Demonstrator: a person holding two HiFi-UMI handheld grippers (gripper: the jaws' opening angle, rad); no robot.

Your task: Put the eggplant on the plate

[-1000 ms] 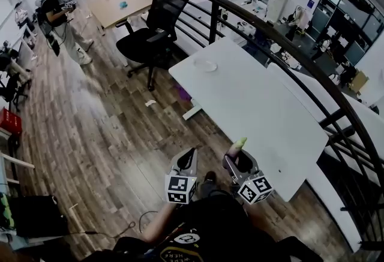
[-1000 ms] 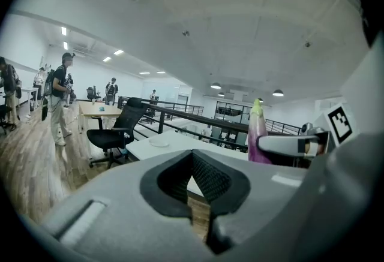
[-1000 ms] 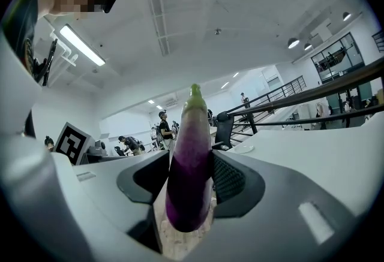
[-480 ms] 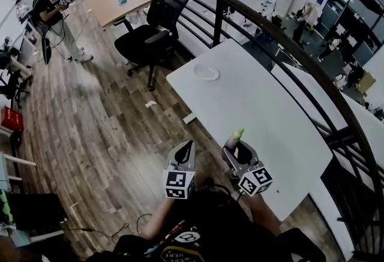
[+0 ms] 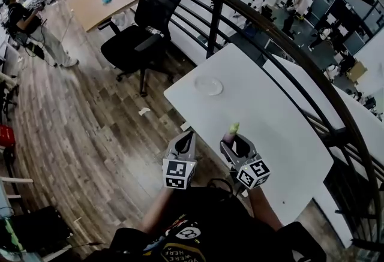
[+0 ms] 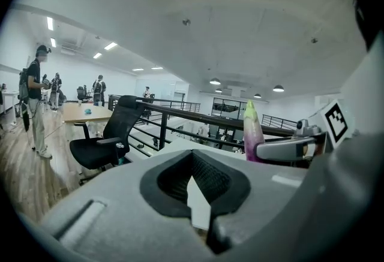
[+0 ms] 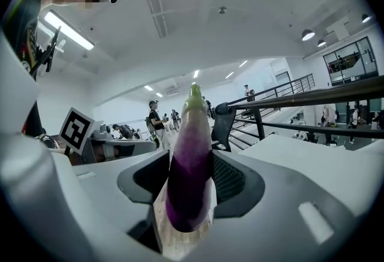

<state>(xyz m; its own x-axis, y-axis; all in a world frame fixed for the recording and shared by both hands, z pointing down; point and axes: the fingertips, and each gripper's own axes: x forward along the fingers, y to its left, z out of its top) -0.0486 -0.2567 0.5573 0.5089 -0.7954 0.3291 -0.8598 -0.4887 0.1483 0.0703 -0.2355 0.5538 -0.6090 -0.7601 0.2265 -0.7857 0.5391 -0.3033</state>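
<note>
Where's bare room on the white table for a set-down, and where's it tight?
Nearly all of the white table is bare. The widest patch runs from the plate along the railing side to the far right corner. The strip between the plate and the right gripper holding the eggplant is also free. It is tight only at the near edge under that gripper.

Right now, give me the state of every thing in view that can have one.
eggplant, upright, green tip up, clamped between jaws.
right gripper, shut on the eggplant.
left gripper, shut, nothing between its jaws.
plate, empty, flat on the white table, apart from both grippers.
office chair, unoccupied.
</note>
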